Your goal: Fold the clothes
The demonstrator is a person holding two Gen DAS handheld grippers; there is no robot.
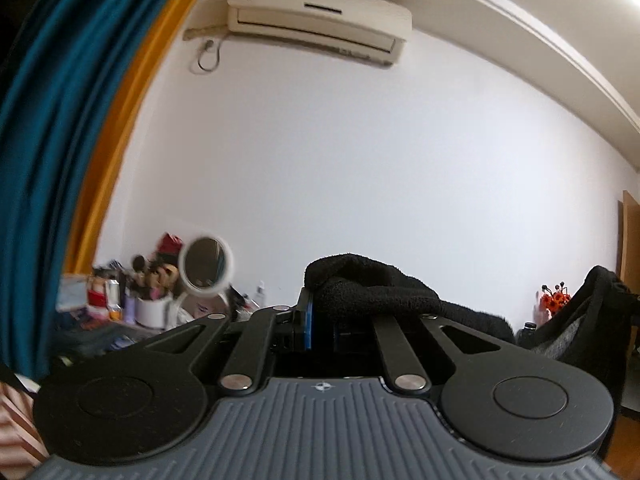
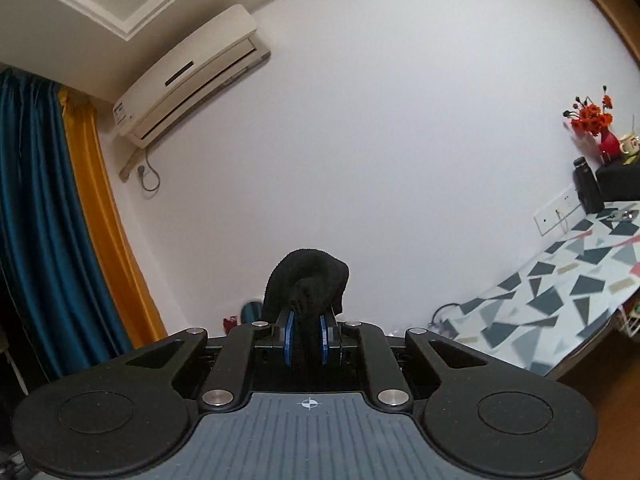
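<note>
Tools (image 2: pixel 307 334) w/ black garment (image 2: pixel 312 284), white wall (image 2: pixel 380 140) bkgd

The left gripper (image 1: pixel 324 312) points level toward the wall, its black linkage arms drawn in and its jaws nearly closed, pinching a fold of black cloth (image 1: pixel 372 288) that bunches over the fingertips and trails off to the right. The right gripper (image 2: pixel 307 332) also points level, its blue pads (image 2: pixel 289 338) close together and clamped on another bunch of the same black fabric, which rises in a hump above the fingertips.
</note>
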